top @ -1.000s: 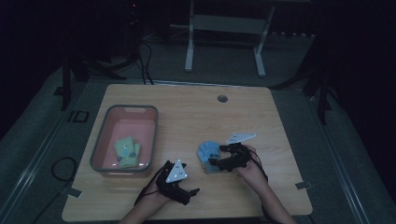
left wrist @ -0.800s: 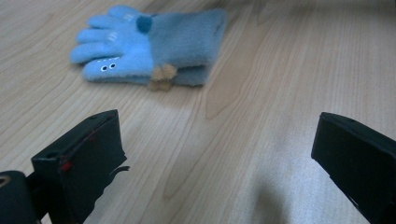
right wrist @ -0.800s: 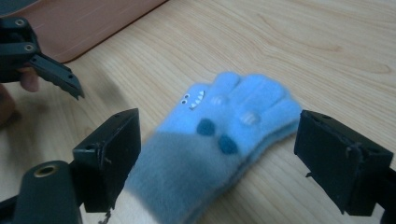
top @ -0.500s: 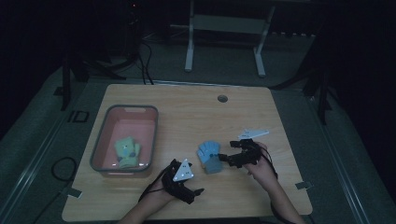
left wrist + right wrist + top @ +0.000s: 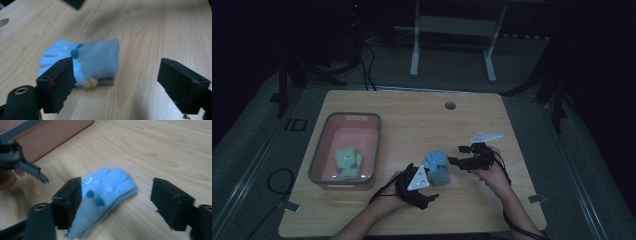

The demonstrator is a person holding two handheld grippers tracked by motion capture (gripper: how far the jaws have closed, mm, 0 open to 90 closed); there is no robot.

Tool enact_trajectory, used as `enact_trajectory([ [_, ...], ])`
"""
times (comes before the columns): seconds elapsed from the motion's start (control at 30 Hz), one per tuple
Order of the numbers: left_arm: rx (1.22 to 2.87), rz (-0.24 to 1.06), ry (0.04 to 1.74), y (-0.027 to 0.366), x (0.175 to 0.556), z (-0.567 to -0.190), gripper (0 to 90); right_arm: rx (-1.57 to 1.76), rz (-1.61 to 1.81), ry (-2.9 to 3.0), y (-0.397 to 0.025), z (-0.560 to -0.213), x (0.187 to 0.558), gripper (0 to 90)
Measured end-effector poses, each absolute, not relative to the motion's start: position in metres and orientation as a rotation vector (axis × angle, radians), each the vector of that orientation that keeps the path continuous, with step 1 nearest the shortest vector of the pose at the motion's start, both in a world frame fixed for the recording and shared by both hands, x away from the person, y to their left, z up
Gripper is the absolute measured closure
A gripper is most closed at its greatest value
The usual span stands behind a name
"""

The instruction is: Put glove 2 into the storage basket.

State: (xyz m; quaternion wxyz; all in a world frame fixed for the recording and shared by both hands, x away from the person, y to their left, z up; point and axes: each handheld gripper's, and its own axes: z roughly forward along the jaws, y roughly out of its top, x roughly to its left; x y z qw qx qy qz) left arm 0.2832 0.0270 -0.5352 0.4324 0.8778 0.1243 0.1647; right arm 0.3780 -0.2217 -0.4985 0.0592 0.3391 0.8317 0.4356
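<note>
While nothing is yet gripped, the work in hand looks like gathering small gloves into the grey-rimmed bin (image 5: 319,150) at the left of the wooden table (image 5: 412,115); a green glove (image 5: 347,162) already lies inside it, toward its near end. Just right of the bin, at the near edge, the left gripper (image 5: 424,187) hangs low with its jaws spread wide, and its own view shows them apart on either side of the blue glove (image 5: 85,60), neither pad touching the fabric. The blue glove (image 5: 437,167) lies flat on the bare table between the two tools, fingers pointing far and left, cuff toward the near side. To its right, the right gripper (image 5: 453,161) points left at it, jaws likewise wide and holding nothing. By my reading this is the approach before a pick; the next move calls for one tool to come down over the cuff, close on the soft fabric, then lift and carry it left over the bin wall.
</note>
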Motion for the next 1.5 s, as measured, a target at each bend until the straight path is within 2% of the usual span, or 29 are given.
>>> enact_trajectory([
  [0.17, 2.232, 0.440, 0.243, 0.015, 0.288, -0.535, 17.6, 1.066, 1.301, 2.534, -0.208, -0.502, 0.391, 34.8],
  [0.27, 2.232, 0.440, 0.225, 0.010, 0.293, -0.537, 21.4, 1.089, 1.291, 2.548, -0.199, -0.509, 0.399, 34.9],
  [0.63, 2.321, 0.556, 0.110, -0.003, 0.299, -0.555, 37.2, 1.103, 1.183, 2.609, -0.181, -0.537, 0.408, 28.8],
  [0.73, 2.328, 0.568, 0.133, -0.003, 0.301, -0.559, 39.8, 1.084, 1.155, 2.616, -0.180, -0.542, 0.407, 28.5],
  [0.87, 2.327, 0.532, 0.178, -0.003, 0.308, -0.559, 46.2, 1.061, 1.131, 2.631, -0.177, -0.550, 0.405, 28.6],
  [1.0, 2.337, 0.473, 0.205, -0.003, 0.314, -0.558, 58.8, 1.018, 1.138, 2.635, -0.177, -0.552, 0.403, 29.0],
  [1.17, 2.335, 0.427, 0.223, 0.001, 0.319, -0.555, 72.5, 1.000, 1.150, 2.684, -0.178, -0.551, 0.403, 39.6],
  [1.2, 2.333, 0.411, 0.234, 0.002, 0.321, -0.555, 73.6, 1.004, 1.158, 2.689, -0.178, -0.551, 0.403, 41.2],
  [1.27, 2.327, 0.382, 0.250, 0.003, 0.323, -0.555, 74.5, 0.997, 1.179, 2.717, -0.177, -0.551, 0.403, 52.0],
  [1.3, 2.328, 0.370, 0.254, 0.004, 0.324, -0.555, 74.8, 0.995, 1.193, 2.728, -0.176, -0.551, 0.403, 54.4],
  [1.37, 2.325, 0.350, 0.260, 0.005, 0.325, -0.554, 75.6, 1.002, 1.208, 2.762, -0.174, -0.552, 0.403, 68.1],
  [1.5, 2.329, 0.303, 0.279, 0.007, 0.329, -0.551, 76.8, 1.044, 1.222, 2.774, -0.172, -0.552, 0.403, 76.5],
])
